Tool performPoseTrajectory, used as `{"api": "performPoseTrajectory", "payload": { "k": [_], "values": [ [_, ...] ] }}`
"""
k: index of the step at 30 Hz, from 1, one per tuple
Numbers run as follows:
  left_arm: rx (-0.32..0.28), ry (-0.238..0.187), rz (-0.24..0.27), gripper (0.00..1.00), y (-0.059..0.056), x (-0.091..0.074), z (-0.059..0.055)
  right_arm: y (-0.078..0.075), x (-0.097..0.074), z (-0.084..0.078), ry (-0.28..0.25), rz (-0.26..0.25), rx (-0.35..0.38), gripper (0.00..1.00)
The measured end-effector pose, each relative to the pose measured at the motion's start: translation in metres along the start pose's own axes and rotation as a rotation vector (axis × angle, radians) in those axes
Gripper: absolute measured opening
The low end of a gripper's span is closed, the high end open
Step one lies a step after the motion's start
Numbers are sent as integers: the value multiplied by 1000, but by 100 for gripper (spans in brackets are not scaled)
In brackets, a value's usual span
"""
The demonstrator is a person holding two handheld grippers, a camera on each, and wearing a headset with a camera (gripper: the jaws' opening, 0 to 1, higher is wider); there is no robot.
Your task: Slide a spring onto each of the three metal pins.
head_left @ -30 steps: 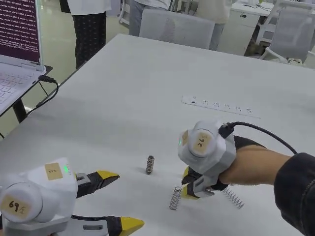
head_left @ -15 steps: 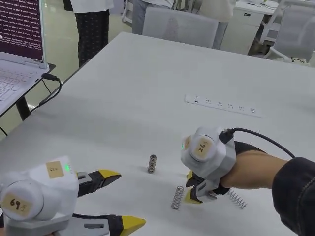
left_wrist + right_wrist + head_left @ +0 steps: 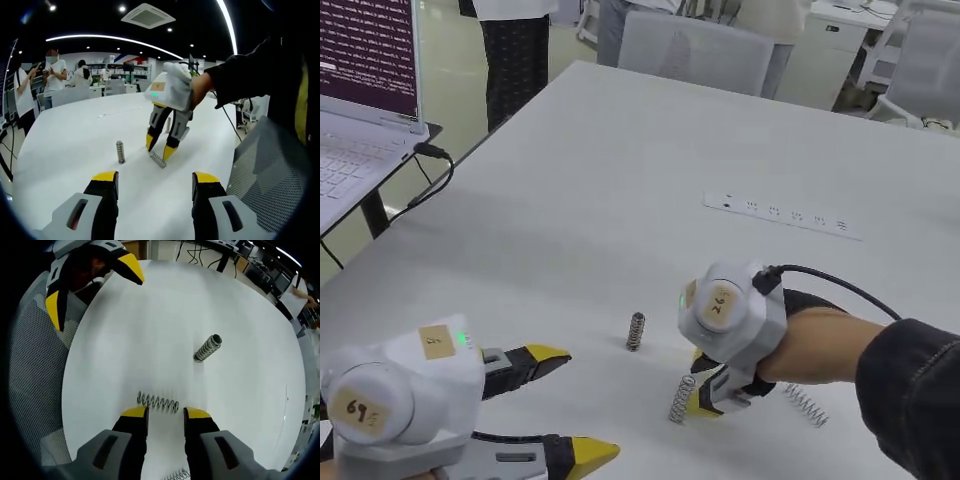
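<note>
One spring [image 3: 636, 331] stands upright on the white table, also seen as upright spring [image 3: 120, 151] and upright spring [image 3: 207, 348]. A second spring [image 3: 680, 398] lies flat, and my right gripper [image 3: 705, 396] points down at it with jaws a little apart. This lying spring [image 3: 158, 402] rests just ahead of the right gripper [image 3: 165, 413], not held. In the left gripper view the right gripper [image 3: 162, 147] straddles the lying spring [image 3: 158, 159]. A third spring [image 3: 805, 403] lies beyond the right hand. My left gripper [image 3: 570, 405] hovers open and empty at the near left, seen again as left gripper [image 3: 155, 177] and left gripper [image 3: 90, 277].
A white power strip [image 3: 785, 217] lies farther back on the table [image 3: 620, 180]. A laptop [image 3: 360, 100] with a black cable [image 3: 435, 170] sits on a stand at the left. Grey chairs [image 3: 695, 50] and a standing person [image 3: 515, 50] are beyond the far edge.
The head camera has shifted a little, so the whole picture has moved. My right gripper stays low over the lying spring; the left gripper holds its place.
</note>
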State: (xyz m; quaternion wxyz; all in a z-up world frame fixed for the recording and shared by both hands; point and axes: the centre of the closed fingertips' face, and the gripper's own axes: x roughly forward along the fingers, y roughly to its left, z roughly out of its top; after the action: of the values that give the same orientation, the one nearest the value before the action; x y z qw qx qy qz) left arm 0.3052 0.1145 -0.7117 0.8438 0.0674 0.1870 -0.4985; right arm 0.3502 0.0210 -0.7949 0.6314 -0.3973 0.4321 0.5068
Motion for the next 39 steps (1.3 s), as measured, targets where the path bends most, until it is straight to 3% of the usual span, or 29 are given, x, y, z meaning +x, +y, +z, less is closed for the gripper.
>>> {"api": "performPoseTrajectory", "payload": {
  "k": [10,16,18,21,24,34,39],
  "values": [
    [-6,3,8,54,2,-3,-3,4,4,14,-33,23,-35,26],
    [-7,3,10,54,2,-2,-4,5,3,13,-26,33,36,20],
    [-6,4,7,53,1,-2,-4,8,2,15,-33,50,127,20],
    [-3,4,4,53,1,-1,-4,12,2,16,-29,74,114,14],
    [-3,4,4,53,1,-1,-4,17,1,17,-27,93,108,15],
    [-8,4,2,52,0,-1,-5,21,2,21,-30,97,-135,20],
    [-9,6,1,52,0,-1,-5,25,6,26,-48,114,-181,19]
  ]
}}
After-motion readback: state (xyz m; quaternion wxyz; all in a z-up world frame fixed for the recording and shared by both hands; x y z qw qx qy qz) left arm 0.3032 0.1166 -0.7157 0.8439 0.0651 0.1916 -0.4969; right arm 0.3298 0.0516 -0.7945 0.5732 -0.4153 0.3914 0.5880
